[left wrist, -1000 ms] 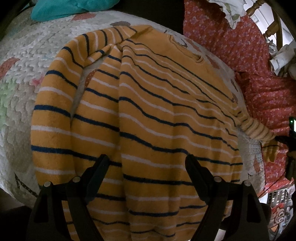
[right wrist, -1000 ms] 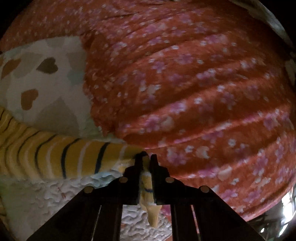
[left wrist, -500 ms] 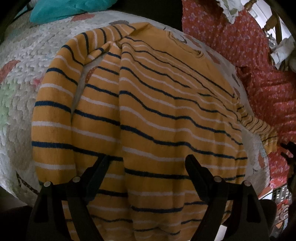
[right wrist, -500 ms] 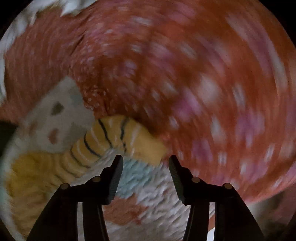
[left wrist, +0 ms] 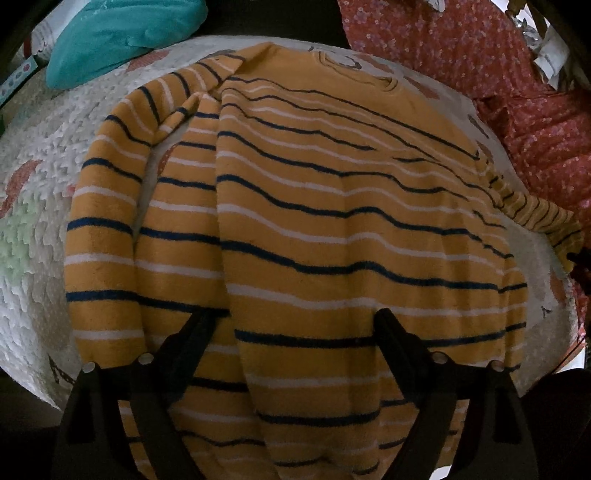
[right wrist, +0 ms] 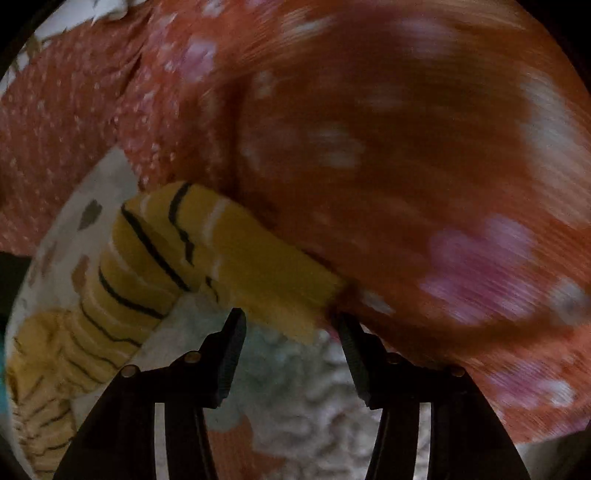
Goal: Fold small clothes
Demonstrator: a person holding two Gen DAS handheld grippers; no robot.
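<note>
A yellow sweater [left wrist: 314,206] with navy and white stripes lies flat on a white quilt [left wrist: 37,221], its neck at the far side. My left gripper [left wrist: 295,315] hovers over the hem with its jaws wide open and nothing between them. One sleeve [left wrist: 103,221] lies along the body's left side. The other sleeve [left wrist: 535,214] reaches out to the right. In the blurred right wrist view that sleeve [right wrist: 221,251] is bunched, with its cuff end just in front of my right gripper [right wrist: 290,328]. The right jaws are closing and their pads do not press the cuff.
Red floral fabric [left wrist: 517,92] is heaped along the quilt's right side and fills most of the right wrist view [right wrist: 406,184]. A teal cloth [left wrist: 122,33] lies at the far left. The quilt's near edge [left wrist: 55,376] drops into shadow.
My right gripper let go of the cuff it was pinching, opened and shifted; the sleeve has bunched back toward the body. The left gripper only turned a little above the hem.
</note>
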